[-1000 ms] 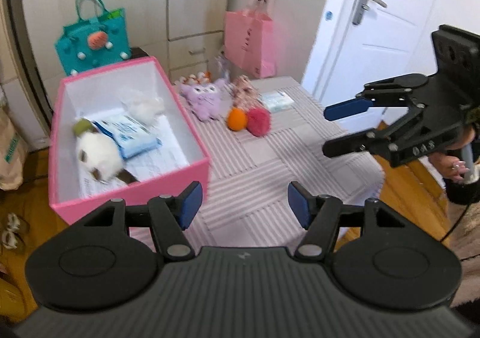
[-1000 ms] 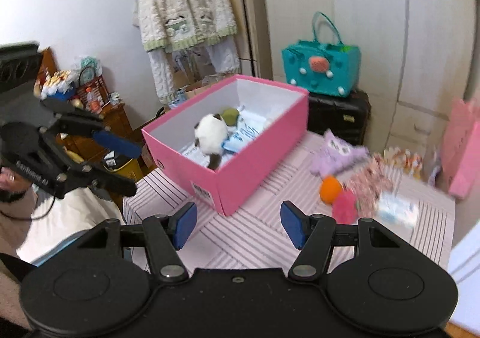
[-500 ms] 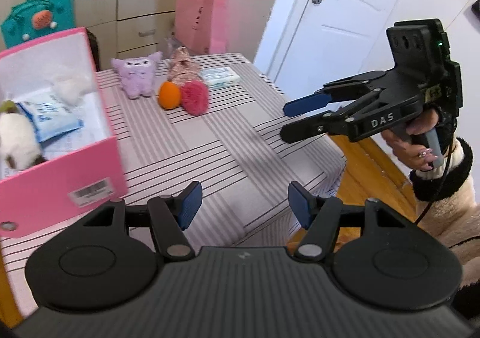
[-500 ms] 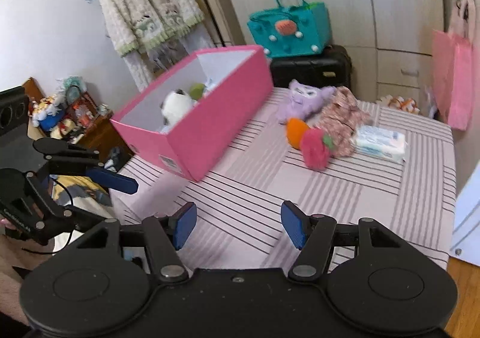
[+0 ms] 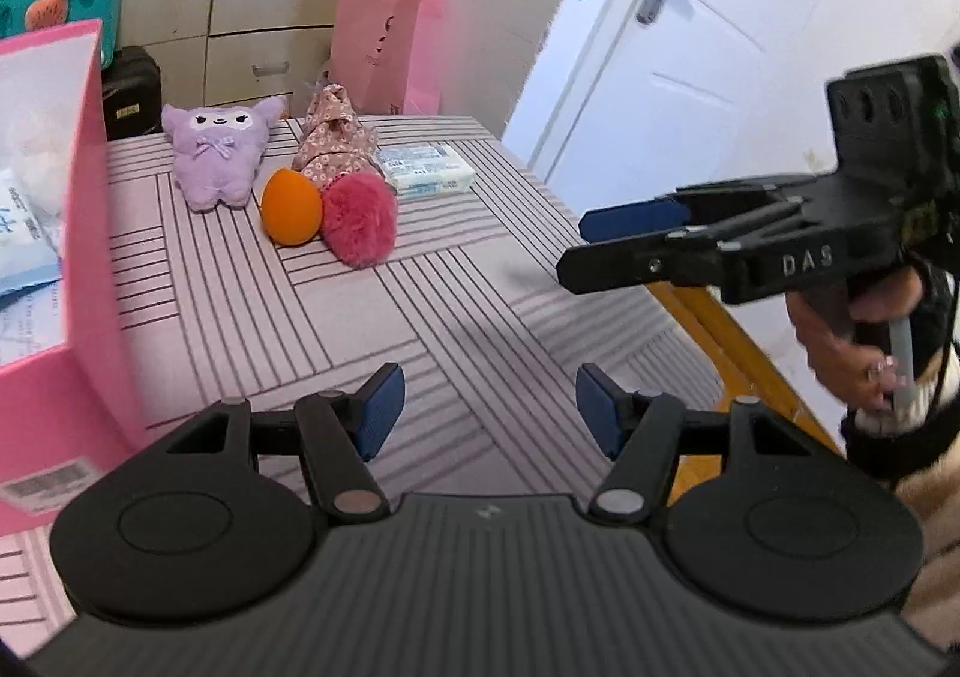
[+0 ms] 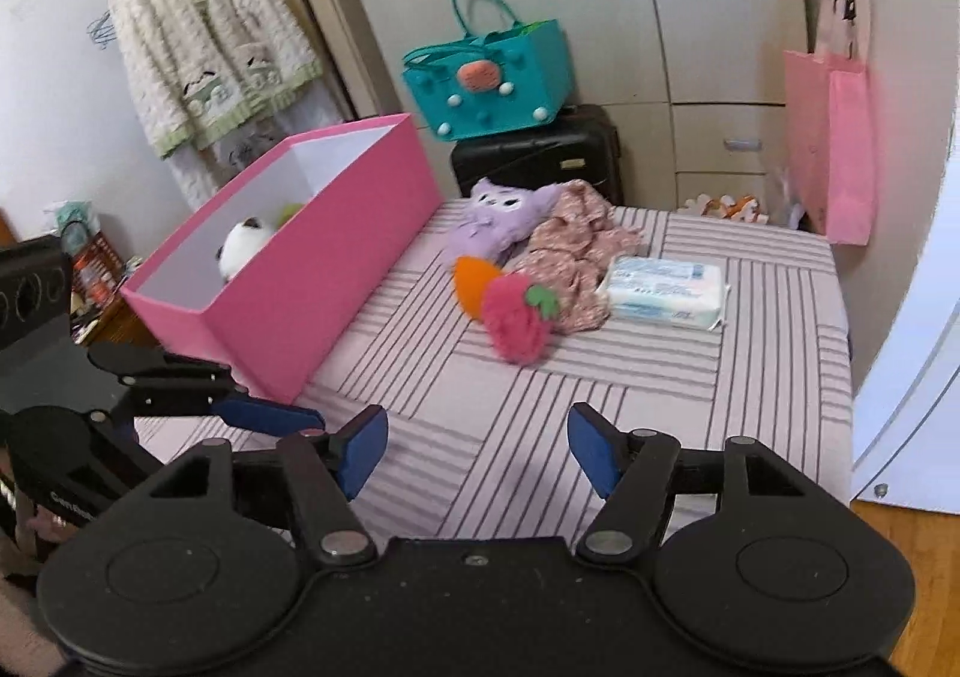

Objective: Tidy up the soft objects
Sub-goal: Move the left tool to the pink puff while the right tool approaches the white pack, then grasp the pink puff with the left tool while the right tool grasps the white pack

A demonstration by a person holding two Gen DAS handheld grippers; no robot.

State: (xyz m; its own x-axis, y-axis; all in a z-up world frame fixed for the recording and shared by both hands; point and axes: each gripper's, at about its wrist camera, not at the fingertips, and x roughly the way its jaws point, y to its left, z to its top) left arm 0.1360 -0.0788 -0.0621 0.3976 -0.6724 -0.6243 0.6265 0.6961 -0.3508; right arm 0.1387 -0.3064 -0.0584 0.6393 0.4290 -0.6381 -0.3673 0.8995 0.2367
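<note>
Toys wait in a cluster at about twelve o'clock on the striped surface: a purple plush, an orange toy, a fuzzy red strawberry, a floral cloth bundle and a pack of wipes at one o'clock. At ten o'clock stands the pink box, already holding a white plush and a few other items.

We hold both tools above the near edge, neither touching anything. Our left tool is spread wide and grips nothing; our right tool is likewise wide apart and bare.

We judge this to be the reach toward the next toy, with five items left outside the box. The strawberry lies nearest, touching the orange toy, so the next move calls for coming down over one of them alone, closing gently on the soft body, then carrying it toward ten o'clock over the box wall.
</note>
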